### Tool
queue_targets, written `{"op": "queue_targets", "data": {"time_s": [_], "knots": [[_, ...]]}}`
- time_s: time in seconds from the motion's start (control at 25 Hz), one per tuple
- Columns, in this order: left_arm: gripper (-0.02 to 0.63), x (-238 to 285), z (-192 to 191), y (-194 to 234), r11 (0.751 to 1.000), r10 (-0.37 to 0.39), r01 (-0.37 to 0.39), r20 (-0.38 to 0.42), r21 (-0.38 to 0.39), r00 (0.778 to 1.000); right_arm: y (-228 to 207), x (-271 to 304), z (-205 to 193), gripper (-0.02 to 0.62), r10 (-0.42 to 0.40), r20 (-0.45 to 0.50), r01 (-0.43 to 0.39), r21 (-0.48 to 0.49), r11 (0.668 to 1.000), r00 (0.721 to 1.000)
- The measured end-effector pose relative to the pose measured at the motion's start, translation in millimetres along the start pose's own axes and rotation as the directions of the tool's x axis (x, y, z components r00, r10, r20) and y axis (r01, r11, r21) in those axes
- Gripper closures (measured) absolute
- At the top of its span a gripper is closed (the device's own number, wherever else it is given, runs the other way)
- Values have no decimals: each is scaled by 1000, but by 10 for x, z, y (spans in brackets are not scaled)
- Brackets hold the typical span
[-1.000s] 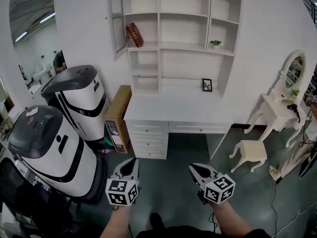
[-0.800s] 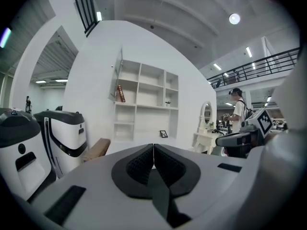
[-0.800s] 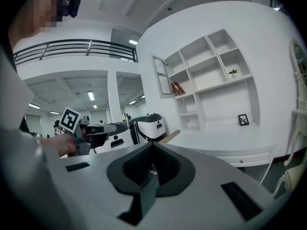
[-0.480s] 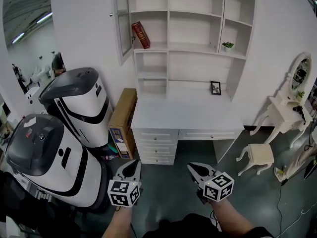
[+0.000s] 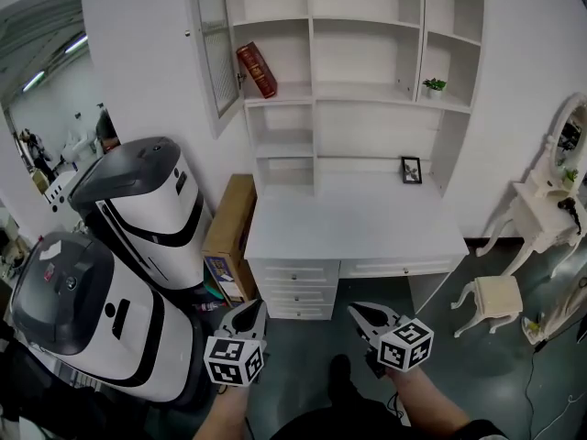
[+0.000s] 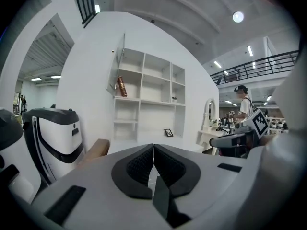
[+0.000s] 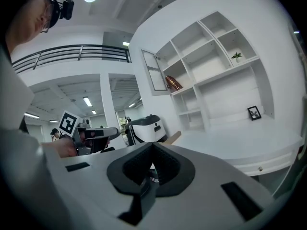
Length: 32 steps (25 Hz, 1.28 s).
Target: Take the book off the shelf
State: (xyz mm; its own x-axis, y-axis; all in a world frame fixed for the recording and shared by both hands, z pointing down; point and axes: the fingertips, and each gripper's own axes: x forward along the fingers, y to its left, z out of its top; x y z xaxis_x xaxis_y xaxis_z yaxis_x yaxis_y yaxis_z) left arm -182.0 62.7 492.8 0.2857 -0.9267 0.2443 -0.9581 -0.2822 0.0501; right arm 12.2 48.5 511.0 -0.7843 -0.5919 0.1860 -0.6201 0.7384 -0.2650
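Note:
A dark red book [image 5: 257, 70] leans in the upper left compartment of the white wall shelf [image 5: 367, 94], behind an open glass door [image 5: 209, 49]. It also shows as a small red book [image 6: 121, 86] in the left gripper view and a red book [image 7: 173, 83] in the right gripper view. My left gripper [image 5: 254, 308] and right gripper [image 5: 357, 311] hang low over the dark floor in front of the desk, far below the book. Both are shut with nothing between their jaws.
A white desk [image 5: 353, 227] with drawers stands under the shelf, with a small framed picture [image 5: 411, 170] and a little plant [image 5: 433, 85] above. Two large white-and-black machines [image 5: 138, 204] and a cardboard box [image 5: 229, 232] stand left. A white stool [image 5: 495, 296] and dressing table [image 5: 550, 218] are right.
The desk and shelf have grown larger and shifted right in the head view as both grippers came closer to them. Both grippers stayed shut.

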Motion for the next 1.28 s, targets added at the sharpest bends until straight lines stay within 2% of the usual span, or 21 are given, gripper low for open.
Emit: {"op": "queue_targets", "data": {"time_s": [0.24, 0.48, 0.68, 1.04, 1.28], "knots": [[595, 810, 160, 312, 999, 41, -42, -29, -19, 999, -678, 667, 226, 581, 44, -35, -43, 19, 999, 998], [595, 1799, 385, 481, 998, 49, -52, -53, -41, 997, -1385, 1284, 416, 581, 82, -93, -79, 36, 996, 992], [595, 2450, 590, 512, 999, 45, -46, -50, -17, 998, -1831, 1616, 577, 581, 106, -107, -102, 44, 994, 989], [595, 3081, 882, 561, 998, 54, -54, -32, -10, 998, -2280, 1908, 915, 581, 126, -91, -125, 15, 992, 988], [595, 3372, 1013, 781, 999, 40, -41, -19, -11, 999, -2495, 2139, 998, 581, 86, -98, -85, 18, 996, 991]]}}
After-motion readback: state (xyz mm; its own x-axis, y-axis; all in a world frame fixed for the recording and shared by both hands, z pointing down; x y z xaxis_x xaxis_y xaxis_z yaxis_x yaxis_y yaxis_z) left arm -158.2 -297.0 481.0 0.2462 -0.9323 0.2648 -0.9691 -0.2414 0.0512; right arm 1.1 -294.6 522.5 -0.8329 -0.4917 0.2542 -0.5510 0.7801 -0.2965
